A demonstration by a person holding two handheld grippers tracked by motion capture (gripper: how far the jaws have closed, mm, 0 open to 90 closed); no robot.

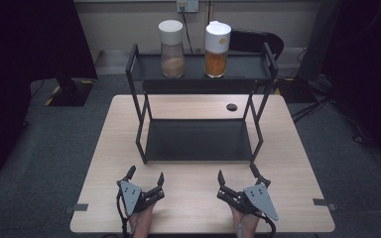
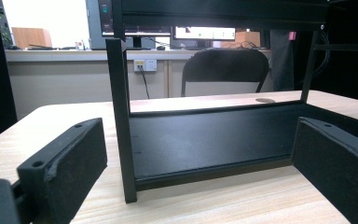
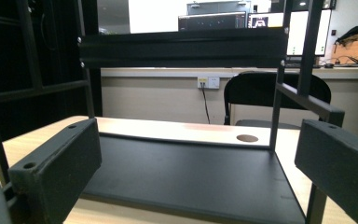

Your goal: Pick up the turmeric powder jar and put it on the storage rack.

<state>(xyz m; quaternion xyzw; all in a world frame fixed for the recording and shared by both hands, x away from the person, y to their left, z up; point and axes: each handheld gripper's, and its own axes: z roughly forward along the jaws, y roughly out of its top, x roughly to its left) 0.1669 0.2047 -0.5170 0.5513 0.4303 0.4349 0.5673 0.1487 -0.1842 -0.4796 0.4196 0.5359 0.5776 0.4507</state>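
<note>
High view: I have the left gripper (image 1: 144, 179) and right gripper (image 1: 237, 177) resting near the desk's (image 1: 114, 148) front edge, each with jaws spread wide and holding nothing. Just beyond them the black rack (image 1: 198, 140) stands at the desk's middle, lower shelf bare. On its top shelf, toward the far edge, two white-capped jars stand side by side: the beige-filled jar (image 1: 172, 48) and the orange-filled jar (image 1: 217, 49).

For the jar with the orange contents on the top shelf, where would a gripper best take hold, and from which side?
Grip the orange-filled jar around its clear body, below the wide white cap, coming in level from the front. It stands upright with the pale-filled jar apart at its left, so jaws probably fit either side. The right gripper is nearer.
</note>
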